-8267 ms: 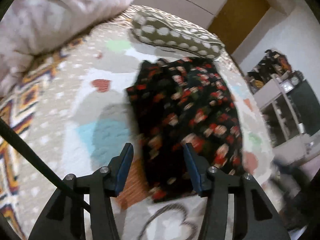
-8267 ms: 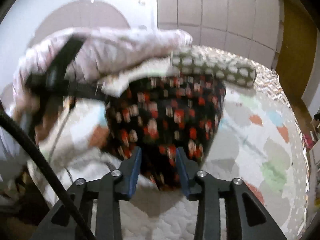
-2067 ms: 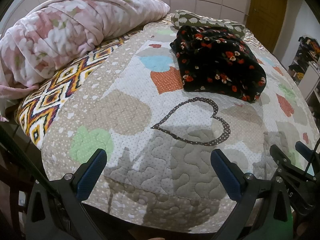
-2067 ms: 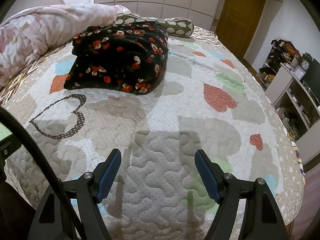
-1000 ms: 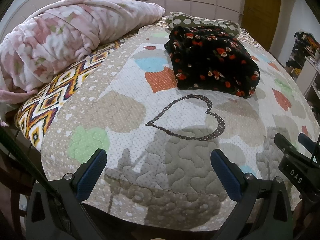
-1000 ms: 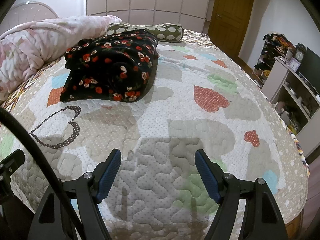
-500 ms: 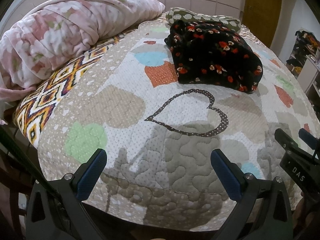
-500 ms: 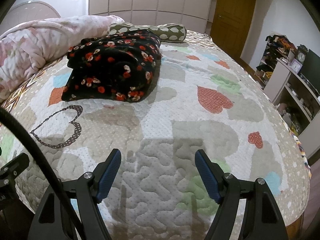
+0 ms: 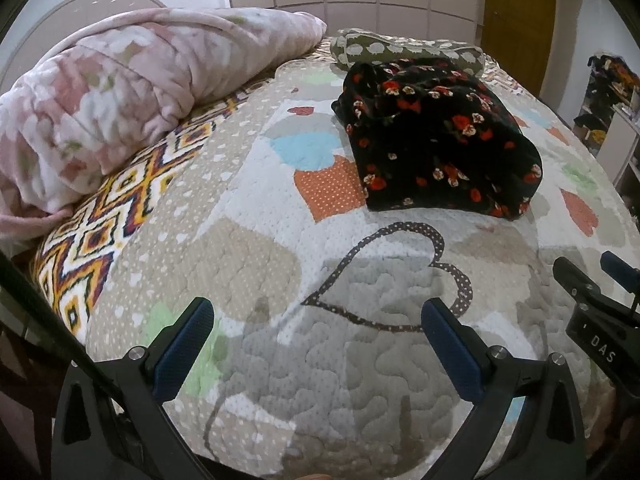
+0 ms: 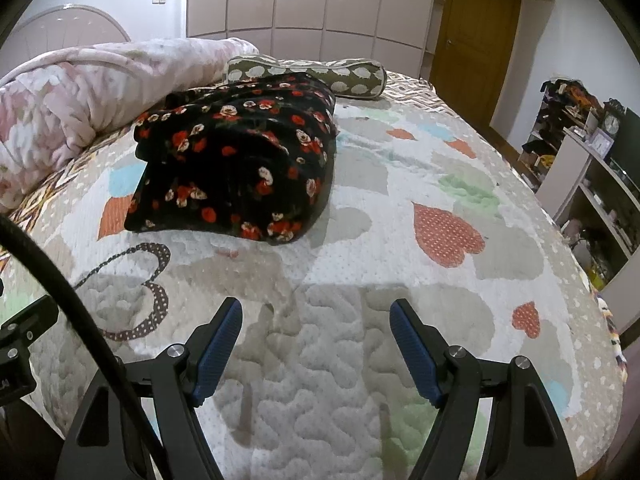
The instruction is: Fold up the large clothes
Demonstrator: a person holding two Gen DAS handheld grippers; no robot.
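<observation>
A black garment with red and white flowers (image 9: 436,136) lies folded in a thick bundle on the heart-patterned quilt (image 9: 256,256), far from both grippers. It also shows in the right wrist view (image 10: 240,164). My left gripper (image 9: 316,344) is open and empty above the near edge of the bed. My right gripper (image 10: 316,344) is open and empty over the quilt (image 10: 400,240). The right gripper's body shows at the right edge of the left wrist view (image 9: 592,312).
A pink floral blanket (image 9: 132,96) is heaped along the bed's left side. A green spotted bolster pillow (image 10: 320,72) lies behind the garment. Shelves with clutter (image 10: 584,148) stand right of the bed, and a wooden door (image 10: 472,40) is at the back.
Both grippers have let go of the garment and pulled back to the near edge of the bed, opening wide. In the last second the views shift only slightly.
</observation>
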